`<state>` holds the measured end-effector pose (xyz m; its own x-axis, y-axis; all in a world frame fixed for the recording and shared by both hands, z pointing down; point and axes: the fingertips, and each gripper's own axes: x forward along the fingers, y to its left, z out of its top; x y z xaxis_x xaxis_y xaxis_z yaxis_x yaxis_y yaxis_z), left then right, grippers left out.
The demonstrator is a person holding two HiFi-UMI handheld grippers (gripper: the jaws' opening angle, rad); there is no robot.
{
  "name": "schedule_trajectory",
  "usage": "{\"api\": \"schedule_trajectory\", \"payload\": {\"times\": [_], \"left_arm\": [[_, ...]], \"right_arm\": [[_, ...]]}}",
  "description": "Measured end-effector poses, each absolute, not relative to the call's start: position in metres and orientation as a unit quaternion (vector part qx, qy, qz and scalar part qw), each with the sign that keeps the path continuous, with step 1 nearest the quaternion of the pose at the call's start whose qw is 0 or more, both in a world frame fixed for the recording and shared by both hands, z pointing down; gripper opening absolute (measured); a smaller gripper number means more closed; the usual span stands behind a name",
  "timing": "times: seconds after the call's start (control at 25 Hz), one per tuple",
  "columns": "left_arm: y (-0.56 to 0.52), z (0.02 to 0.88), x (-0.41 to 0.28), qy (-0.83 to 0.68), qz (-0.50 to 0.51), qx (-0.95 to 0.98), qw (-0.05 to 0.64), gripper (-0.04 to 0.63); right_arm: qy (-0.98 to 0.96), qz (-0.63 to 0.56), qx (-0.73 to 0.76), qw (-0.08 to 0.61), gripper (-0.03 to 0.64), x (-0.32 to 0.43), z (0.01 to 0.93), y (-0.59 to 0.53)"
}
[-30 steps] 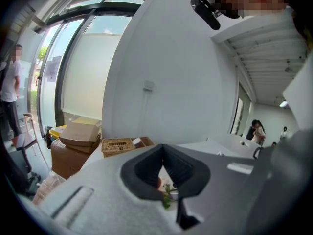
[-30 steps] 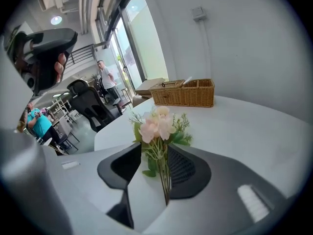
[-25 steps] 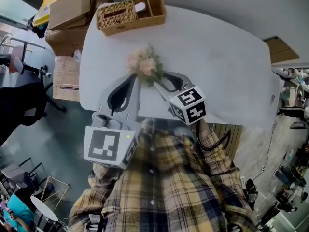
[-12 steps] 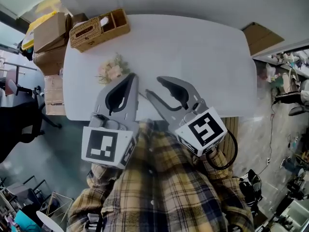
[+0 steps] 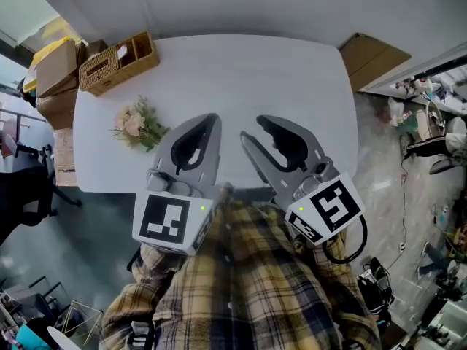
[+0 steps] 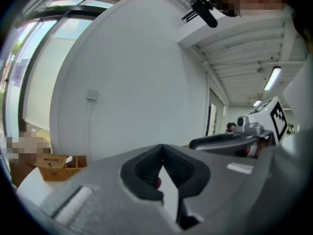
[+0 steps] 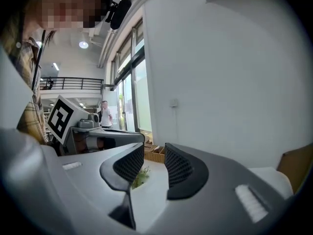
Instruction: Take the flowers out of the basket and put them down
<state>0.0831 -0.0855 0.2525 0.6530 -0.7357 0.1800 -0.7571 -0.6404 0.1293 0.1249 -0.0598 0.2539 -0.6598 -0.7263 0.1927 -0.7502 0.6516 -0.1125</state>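
A small bunch of pink flowers [image 5: 135, 125] with green leaves lies on the white table [image 5: 292, 79], towards its left side. The wicker basket [image 5: 117, 63] stands at the far left corner, apart from the bunch. My left gripper [image 5: 211, 117] is held over the near table edge, to the right of the bunch, its jaws shut on nothing. My right gripper [image 5: 252, 126] is beside it, jaws closing with a gap and nothing between them. In the right gripper view the flowers [image 7: 142, 176] show below the right gripper [image 7: 154, 153]. The left gripper view shows the left gripper [image 6: 162, 148] and the basket [image 6: 54, 161].
Cardboard boxes [image 5: 55, 64] are stacked on the floor left of the table, and a flat carton [image 5: 372, 57] lies past its far right corner. A dark chair [image 5: 22, 195] stands at the left. A white wall runs behind the table.
The flowers were between the two grippers a second ago; now they lie alone on the table to the left. Both grippers have drawn back towards the body, and the right jaws have narrowed.
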Motion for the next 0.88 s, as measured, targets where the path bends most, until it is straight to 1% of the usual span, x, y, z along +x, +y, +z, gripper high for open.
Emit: {"api": "schedule_trajectory", "payload": {"times": [0.2, 0.44, 0.88], "left_arm": [[-0.08, 0.244, 0.124, -0.391, 0.057, 0.914, 0.089, 0.002], [-0.07, 0.239, 0.143, -0.373, 0.064, 0.922, 0.084, 0.002], [-0.076, 0.241, 0.135, -0.368, 0.068, 0.923, 0.086, 0.002]], "right_arm": [[-0.9, 0.104, 0.421, 0.052, 0.086, 0.16, 0.249, -0.058], [-0.892, 0.106, 0.439, 0.034, 0.008, 0.175, 0.246, -0.053], [-0.893, 0.113, 0.434, 0.031, 0.005, 0.166, 0.252, -0.056]]}}
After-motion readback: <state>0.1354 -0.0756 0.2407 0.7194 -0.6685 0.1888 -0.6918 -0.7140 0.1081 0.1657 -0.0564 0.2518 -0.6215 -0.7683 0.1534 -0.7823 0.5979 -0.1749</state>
